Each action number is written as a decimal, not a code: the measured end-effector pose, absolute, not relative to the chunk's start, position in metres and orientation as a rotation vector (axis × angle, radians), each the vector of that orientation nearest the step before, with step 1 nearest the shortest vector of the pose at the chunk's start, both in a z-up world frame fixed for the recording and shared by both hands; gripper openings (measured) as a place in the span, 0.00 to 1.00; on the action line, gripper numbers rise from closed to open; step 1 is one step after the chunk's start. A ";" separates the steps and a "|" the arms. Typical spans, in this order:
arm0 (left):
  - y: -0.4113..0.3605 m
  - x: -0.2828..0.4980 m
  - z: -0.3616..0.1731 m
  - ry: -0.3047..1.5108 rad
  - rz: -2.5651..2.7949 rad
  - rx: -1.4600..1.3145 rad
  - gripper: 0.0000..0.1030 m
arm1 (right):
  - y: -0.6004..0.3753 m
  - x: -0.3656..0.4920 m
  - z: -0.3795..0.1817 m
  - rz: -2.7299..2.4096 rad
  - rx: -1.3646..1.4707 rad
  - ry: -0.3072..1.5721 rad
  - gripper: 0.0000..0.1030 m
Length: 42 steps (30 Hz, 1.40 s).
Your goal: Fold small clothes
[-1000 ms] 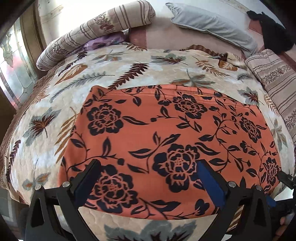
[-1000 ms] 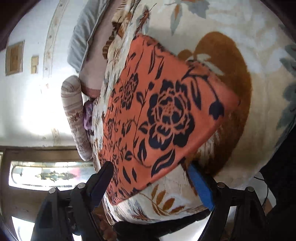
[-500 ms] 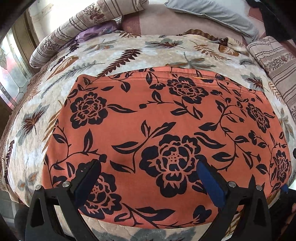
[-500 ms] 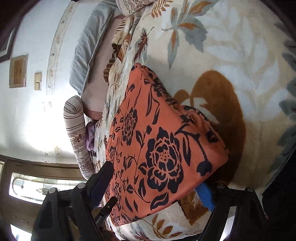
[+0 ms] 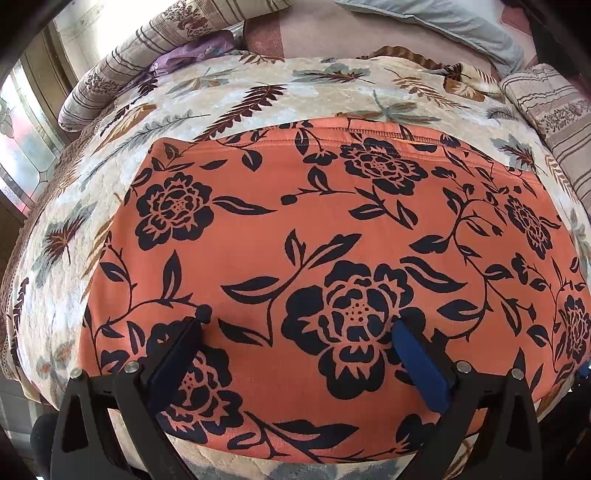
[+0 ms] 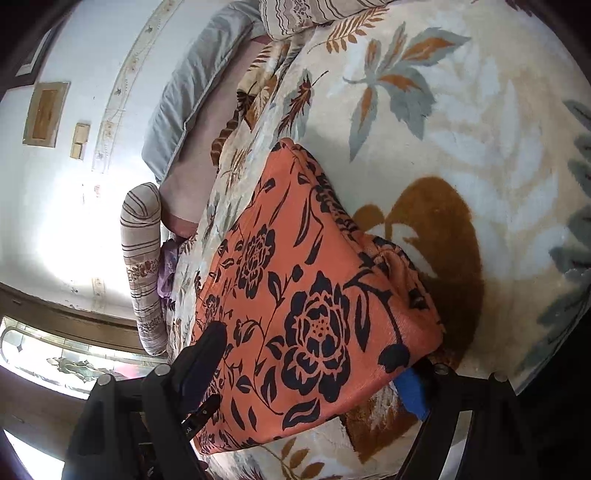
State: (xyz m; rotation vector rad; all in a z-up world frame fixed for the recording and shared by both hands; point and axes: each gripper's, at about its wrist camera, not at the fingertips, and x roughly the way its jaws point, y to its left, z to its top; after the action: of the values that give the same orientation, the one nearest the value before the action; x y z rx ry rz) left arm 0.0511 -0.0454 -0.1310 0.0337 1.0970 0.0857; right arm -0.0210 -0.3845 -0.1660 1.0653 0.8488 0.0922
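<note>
An orange garment with a black flower print (image 5: 325,236) lies spread flat on the leaf-patterned bed cover (image 5: 236,96). My left gripper (image 5: 295,343) is open, jaws wide apart, right over the garment's near part. In the right wrist view the same garment (image 6: 306,295) shows from its right end, with its corner between my right gripper's (image 6: 314,362) open jaws. One blue-padded finger (image 6: 410,391) lies under that corner, the other dark finger (image 6: 203,358) above the cloth. It does not grip the cloth.
A striped bolster (image 5: 155,48) and a grey pillow (image 5: 436,22) lie at the bed's head. A striped folded cloth (image 5: 554,122) sits at the right. A window (image 5: 22,140) is to the left. The bed's near edge is just below the grippers.
Both grippers have moved in toward the garment. The left one came forward over its near part. The right one slid onto the right corner, one finger under it.
</note>
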 end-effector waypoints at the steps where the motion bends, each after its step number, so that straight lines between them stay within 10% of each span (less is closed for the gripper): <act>1: -0.045 0.051 -0.131 1.097 0.085 0.030 1.00 | -0.384 -0.021 -0.165 0.092 1.062 0.848 0.83; 33: -0.051 0.047 -0.141 1.004 -0.016 0.067 1.00 | -0.374 -0.005 -0.157 0.026 0.985 0.900 0.83; 35: -0.050 0.045 -0.132 1.019 -0.016 0.060 1.00 | -0.374 -0.001 -0.159 0.017 0.987 0.900 0.76; 37: -0.038 0.040 -0.118 0.998 -0.030 -0.029 1.00 | -0.369 0.006 -0.151 -0.001 0.896 0.940 0.22; 42: -0.019 0.033 -0.118 0.971 0.003 -0.049 1.00 | -0.367 0.015 -0.160 -0.045 0.893 0.983 0.27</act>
State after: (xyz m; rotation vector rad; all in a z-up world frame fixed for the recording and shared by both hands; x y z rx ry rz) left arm 0.0326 -0.0191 -0.1179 -0.0486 0.9711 0.0029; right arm 0.0146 -0.3672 -0.1603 0.8929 0.9826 -0.0454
